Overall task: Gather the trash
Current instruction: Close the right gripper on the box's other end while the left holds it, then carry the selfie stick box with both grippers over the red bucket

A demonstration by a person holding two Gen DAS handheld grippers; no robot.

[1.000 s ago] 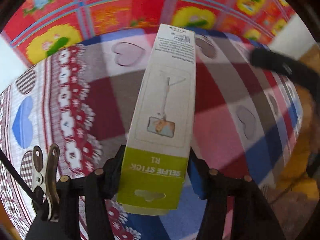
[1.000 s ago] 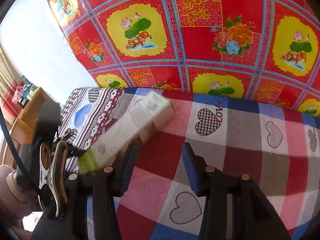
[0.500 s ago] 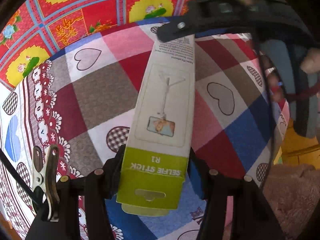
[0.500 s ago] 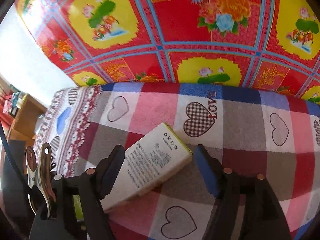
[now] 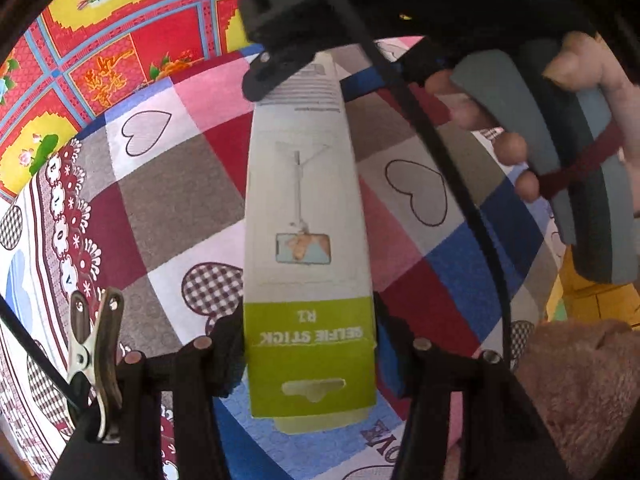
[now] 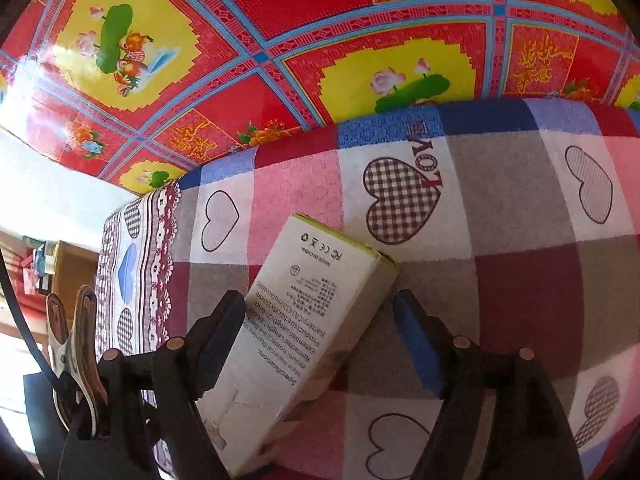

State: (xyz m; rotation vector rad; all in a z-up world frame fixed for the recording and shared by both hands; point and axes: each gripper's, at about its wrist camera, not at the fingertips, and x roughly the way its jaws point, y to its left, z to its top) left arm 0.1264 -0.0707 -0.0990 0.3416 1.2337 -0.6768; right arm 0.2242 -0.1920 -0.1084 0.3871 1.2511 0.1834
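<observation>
Long white cardboard box with a lime-green end, printed "SELFIE STICK" (image 5: 308,216), clamped at that green end between the black fingers (image 5: 230,344) of the left gripper (image 5: 310,344), pads pressing on both side walls and closing a touch more. Held above the surface, far end reaching away toward the right gripper (image 5: 280,60), seen from the left wrist as a black jaw touching or overlapping the box's top edge. Behind that, a person's hand (image 5: 516,160) wrapped round a grey handle.

From the right wrist: same box (image 6: 304,320), its white end panel with small black specification text, lying slantwise between the right gripper's (image 6: 320,328) blue-padded fingers (image 6: 420,344). Fingers spread wide and opening further; left pad close against the box's side, right pad clearly apart from it, so no grip there.

Below: a table or bed, cannot tell which, draped in a checked cloth (image 6: 520,280) of red, pink, grey, blue and white squares, with outlined and gingham hearts and the word "LOVE", a lace-patterned border on the left edge. Beyond the far edge, glossy red floor covering (image 6: 280,20) with blue grid lines and yellow panels of lotus flowers and ducks. Wooden furniture (image 6: 68,276) at the left; brown fuzzy fabric (image 5: 580,380) lower right in the left view.
</observation>
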